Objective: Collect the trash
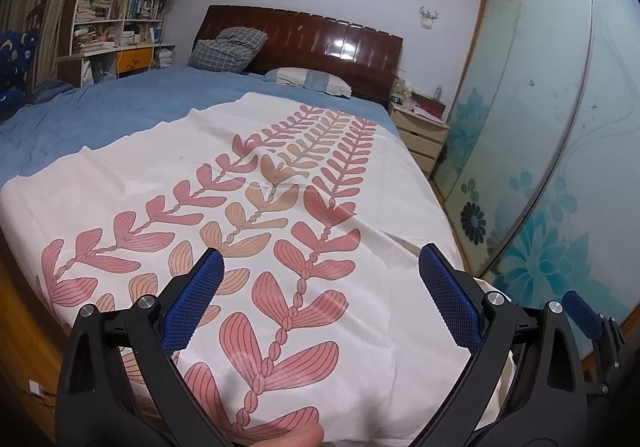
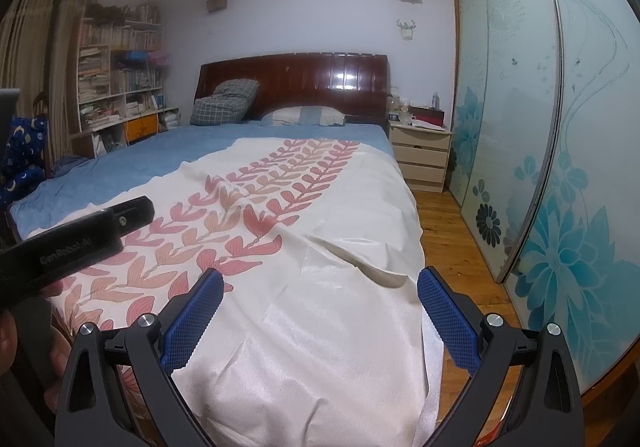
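Left wrist view: left gripper (image 1: 320,287), jaws spread, empty, over bed's foot edge; right gripper (image 2: 320,295) likewise (no trash visible, probably searching).

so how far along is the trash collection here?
Nothing looks done. The left hand-held gripper and right hand-held gripper are both open and empty, held above the cream leaf-patterned bedspread on the bed. No trash or bin shows in either view, so finding and picking up trash all remains. The cluttered beige bedside table might hold some, too small to tell.
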`<state>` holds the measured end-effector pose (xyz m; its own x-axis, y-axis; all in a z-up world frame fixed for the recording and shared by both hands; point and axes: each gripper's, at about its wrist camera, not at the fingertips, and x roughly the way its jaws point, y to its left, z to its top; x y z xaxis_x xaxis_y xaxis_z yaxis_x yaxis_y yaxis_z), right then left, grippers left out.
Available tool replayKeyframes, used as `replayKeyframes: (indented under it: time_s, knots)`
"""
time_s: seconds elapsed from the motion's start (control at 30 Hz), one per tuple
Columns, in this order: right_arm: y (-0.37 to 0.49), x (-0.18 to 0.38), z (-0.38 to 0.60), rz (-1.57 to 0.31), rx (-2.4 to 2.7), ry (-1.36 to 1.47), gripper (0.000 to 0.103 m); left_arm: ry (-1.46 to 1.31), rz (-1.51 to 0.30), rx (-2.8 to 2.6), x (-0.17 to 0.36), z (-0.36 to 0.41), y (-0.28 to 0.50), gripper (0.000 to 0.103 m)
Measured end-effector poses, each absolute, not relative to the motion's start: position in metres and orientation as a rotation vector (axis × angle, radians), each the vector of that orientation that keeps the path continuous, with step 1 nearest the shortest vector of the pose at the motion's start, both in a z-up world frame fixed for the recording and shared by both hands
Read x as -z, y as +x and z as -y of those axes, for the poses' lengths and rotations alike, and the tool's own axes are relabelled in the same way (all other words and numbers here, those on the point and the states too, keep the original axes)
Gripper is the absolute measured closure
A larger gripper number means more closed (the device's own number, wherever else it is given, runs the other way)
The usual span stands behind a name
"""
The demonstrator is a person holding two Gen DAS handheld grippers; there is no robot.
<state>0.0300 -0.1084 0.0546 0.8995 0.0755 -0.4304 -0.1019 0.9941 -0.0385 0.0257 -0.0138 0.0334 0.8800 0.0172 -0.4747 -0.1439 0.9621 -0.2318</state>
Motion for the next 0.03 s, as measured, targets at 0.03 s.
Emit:
replayKeyframes:
  time_s: [0.03]
  knots:
    - [0.0316,-0.054,0.1086,-0.447,-0.092,-0.06,0.007,-0.269,-0.489,-0.089,-0.0336,0.012,0.0251,0.006]
